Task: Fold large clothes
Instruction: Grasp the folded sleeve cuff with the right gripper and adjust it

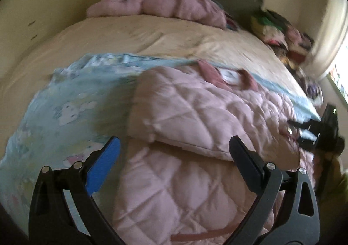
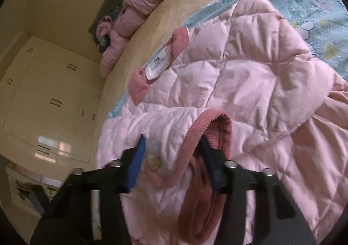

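The pink quilted jacket [image 1: 195,114] is lying on the near part of the bed [image 1: 108,34], over a pale blue cartoon-print sheet [image 1: 65,101], its collar [image 2: 180,38] pointing toward the far headboard and its body running back toward the near edge. Another pink garment [image 1: 165,4] is lying bunched at the far end. The left tongs [image 1: 174,151] are hovering spread wide above the jacket, angled downward. The right tongs [image 2: 171,147] are pinching the ribbed sleeve cuff [image 2: 206,123].
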`<state>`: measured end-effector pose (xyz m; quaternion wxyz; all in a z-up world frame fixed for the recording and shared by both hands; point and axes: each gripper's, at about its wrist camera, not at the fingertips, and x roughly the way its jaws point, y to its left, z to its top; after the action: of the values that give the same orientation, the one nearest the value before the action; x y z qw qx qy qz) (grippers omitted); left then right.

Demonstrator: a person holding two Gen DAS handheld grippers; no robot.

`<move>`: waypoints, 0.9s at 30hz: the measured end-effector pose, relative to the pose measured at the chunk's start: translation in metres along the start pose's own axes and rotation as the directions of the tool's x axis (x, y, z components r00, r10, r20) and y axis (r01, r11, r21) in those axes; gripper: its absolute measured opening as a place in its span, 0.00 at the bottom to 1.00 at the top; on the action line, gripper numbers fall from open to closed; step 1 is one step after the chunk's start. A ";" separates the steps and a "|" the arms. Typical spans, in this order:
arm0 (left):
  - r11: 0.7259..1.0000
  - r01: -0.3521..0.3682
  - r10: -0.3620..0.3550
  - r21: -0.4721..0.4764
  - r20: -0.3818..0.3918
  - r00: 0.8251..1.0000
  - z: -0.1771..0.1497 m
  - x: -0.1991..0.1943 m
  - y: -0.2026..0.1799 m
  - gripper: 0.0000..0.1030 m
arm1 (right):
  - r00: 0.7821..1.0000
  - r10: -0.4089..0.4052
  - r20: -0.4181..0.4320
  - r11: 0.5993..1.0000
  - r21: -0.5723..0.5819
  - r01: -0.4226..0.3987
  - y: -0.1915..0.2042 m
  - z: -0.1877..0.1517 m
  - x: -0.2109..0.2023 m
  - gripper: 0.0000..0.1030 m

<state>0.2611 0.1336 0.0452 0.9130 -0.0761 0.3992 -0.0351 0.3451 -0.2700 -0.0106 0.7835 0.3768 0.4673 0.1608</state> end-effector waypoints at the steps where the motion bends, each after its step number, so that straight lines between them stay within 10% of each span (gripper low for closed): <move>1: 1.000 -0.010 0.010 -0.017 0.008 1.000 0.001 -0.002 0.007 0.91 | 1.000 -0.010 -0.007 1.000 -0.021 0.010 0.002 0.000 0.003 0.38; 5: 0.996 -0.023 0.025 -0.089 0.027 0.999 0.007 -0.007 0.031 0.91 | 0.999 -0.037 0.013 0.988 -0.147 0.039 0.022 0.000 0.001 0.11; 9: 0.989 -0.022 0.028 -0.146 0.039 0.999 0.016 -0.007 0.043 0.91 | 0.998 -0.016 0.063 0.952 -0.304 0.034 0.059 0.007 -0.014 0.09; 18: 0.991 -0.027 0.033 -0.133 0.041 0.999 0.042 0.014 0.032 0.91 | 0.953 -0.055 0.299 0.682 -0.686 0.255 0.163 0.024 -0.069 0.08; 27: 0.999 -0.003 0.002 -0.054 -0.015 1.000 0.053 0.063 -0.001 0.91 | 0.935 -0.182 0.305 0.750 -0.572 0.333 0.110 0.052 -0.046 0.07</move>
<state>0.3428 0.1303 0.0354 0.9078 -0.0998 0.4067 -0.0236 0.3763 -0.2477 0.1136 0.9262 0.0486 0.3430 0.1488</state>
